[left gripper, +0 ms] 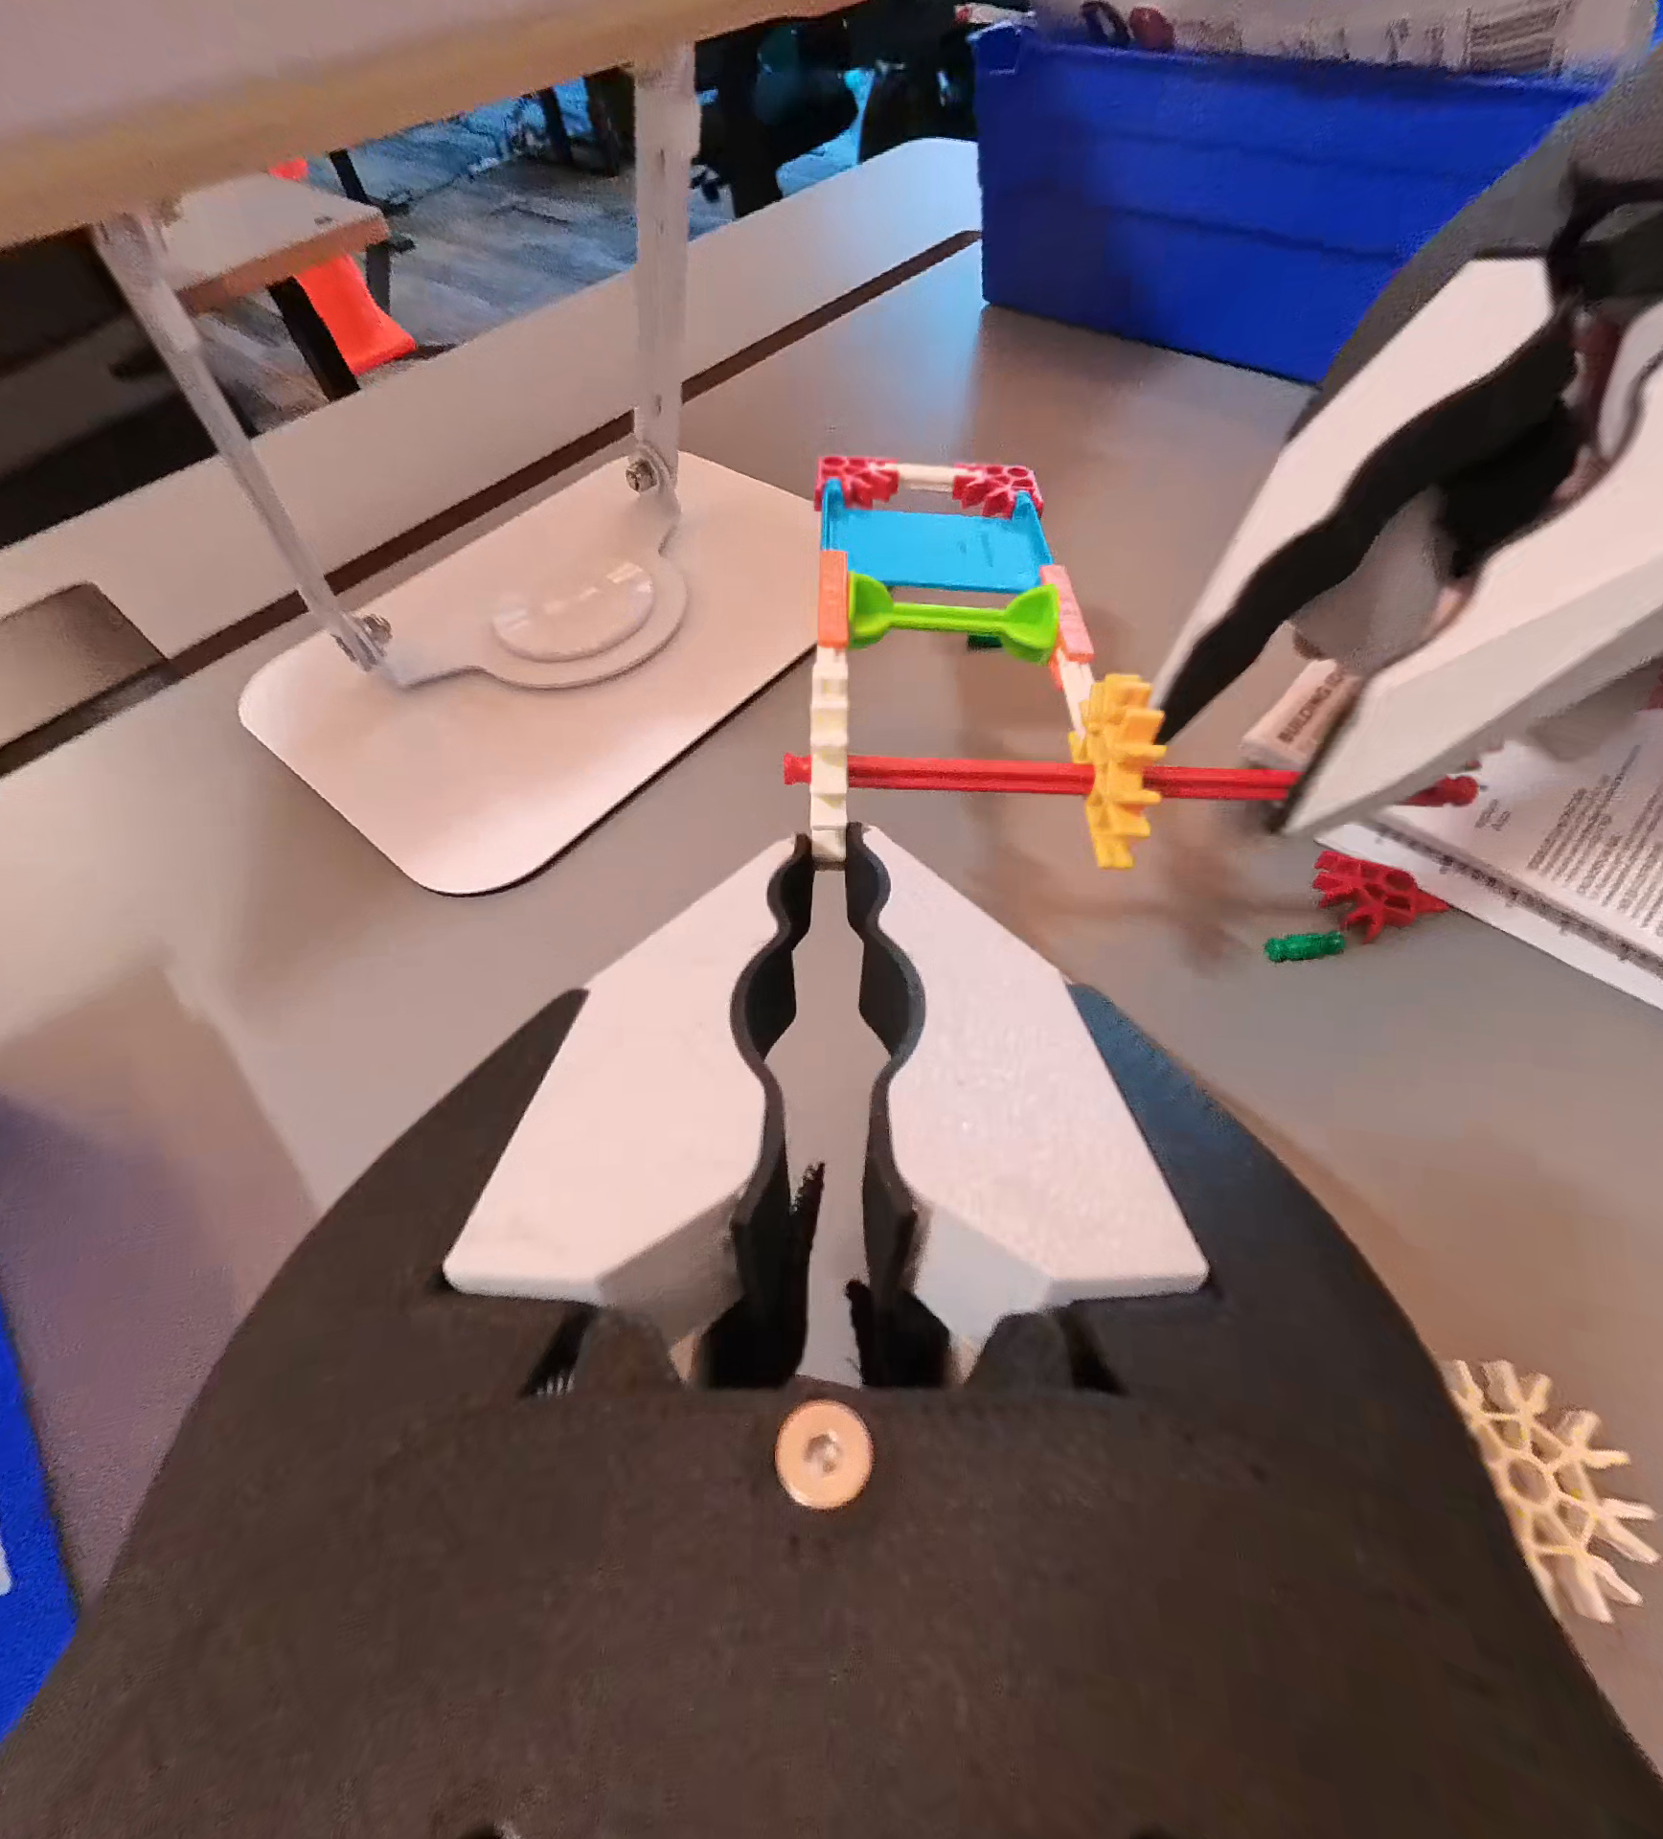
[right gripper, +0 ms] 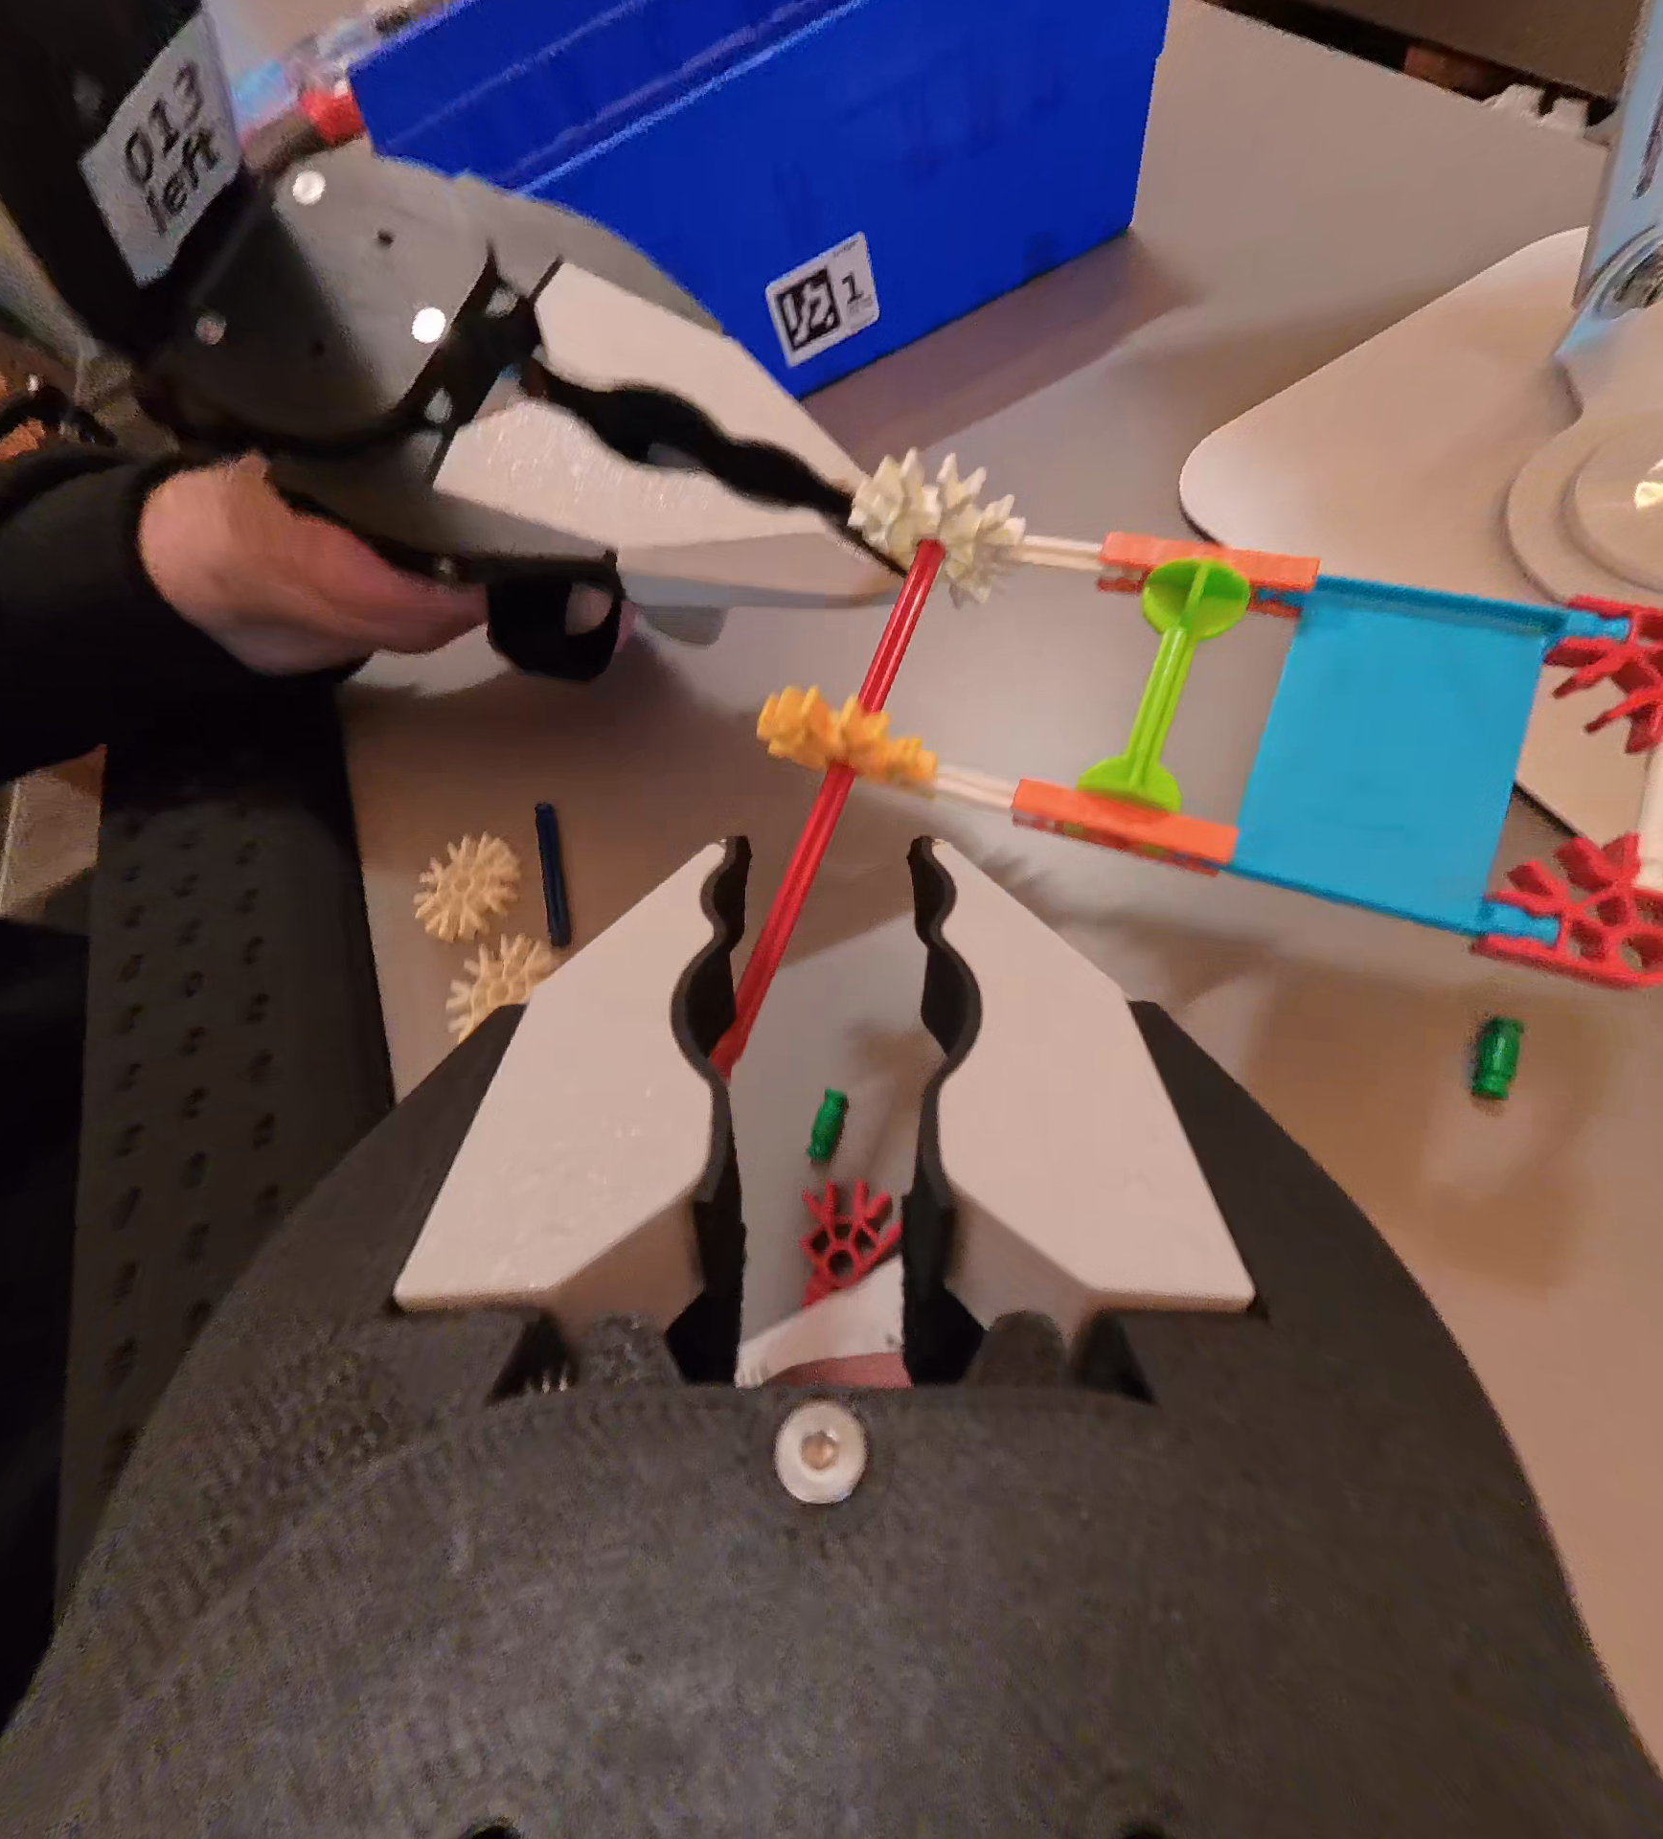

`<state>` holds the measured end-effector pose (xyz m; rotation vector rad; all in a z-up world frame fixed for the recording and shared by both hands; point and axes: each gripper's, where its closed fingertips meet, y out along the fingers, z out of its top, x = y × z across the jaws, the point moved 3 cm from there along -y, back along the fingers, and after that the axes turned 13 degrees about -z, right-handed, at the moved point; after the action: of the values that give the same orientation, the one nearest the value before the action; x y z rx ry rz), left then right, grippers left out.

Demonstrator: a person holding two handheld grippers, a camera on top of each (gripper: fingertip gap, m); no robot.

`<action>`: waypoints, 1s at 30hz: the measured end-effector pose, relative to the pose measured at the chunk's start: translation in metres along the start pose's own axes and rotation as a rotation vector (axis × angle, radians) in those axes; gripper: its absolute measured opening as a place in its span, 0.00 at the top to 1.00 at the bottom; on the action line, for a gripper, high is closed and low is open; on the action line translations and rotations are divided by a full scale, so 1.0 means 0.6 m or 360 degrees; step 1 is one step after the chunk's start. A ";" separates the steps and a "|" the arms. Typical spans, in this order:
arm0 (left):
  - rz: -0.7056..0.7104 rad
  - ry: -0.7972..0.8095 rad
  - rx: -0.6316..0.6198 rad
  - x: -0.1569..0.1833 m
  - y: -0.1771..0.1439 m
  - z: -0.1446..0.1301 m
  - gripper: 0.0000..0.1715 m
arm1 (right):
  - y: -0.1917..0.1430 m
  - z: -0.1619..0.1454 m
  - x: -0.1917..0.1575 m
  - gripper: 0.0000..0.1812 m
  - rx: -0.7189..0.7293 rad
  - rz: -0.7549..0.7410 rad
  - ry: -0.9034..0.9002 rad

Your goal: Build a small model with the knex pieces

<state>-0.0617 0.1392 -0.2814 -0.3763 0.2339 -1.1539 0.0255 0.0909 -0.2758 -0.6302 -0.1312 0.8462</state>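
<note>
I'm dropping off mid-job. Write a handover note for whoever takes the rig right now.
Left claw: shut on the white connector at the end of the frame.
Right claw: open; the red rod lies between its jaws, unclamped.
Assembled: the rod passes through the white and yellow connector; blue panel and green spool sit in the frame.
Still loose on the table: red connector, green pieces, cream connectors, dark blue rod.

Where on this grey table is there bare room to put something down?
Bare tabletop lies right of the right gripper, past the green peg. Crowded: cream snowflake connectors near the person's sleeve, and around the white stand base.
</note>
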 end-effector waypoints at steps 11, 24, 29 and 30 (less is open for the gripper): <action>0.0116 0.0118 0.0111 0.000 -0.006 0.033 0.98 | -0.011 -0.011 -0.007 0.95 -0.0126 0.0107 -0.0074; 0.0218 0.0374 0.0090 -0.003 -0.016 0.043 0.98 | 0.008 0.028 0.014 0.98 -0.0120 0.0094 -0.0110; 0.0148 0.0365 0.0032 0.001 -0.009 0.031 0.98 | 0.017 0.024 0.013 0.97 -0.0138 0.0112 -0.0115; 0.0118 0.0349 0.0019 0.004 -0.007 0.028 0.98 | 0.018 0.020 0.011 0.97 -0.0148 0.0120 -0.0122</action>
<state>-0.0578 0.1383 -0.2643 -0.2281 0.4289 -1.1233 0.0182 0.1067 -0.2731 -0.6938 -0.2182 0.9415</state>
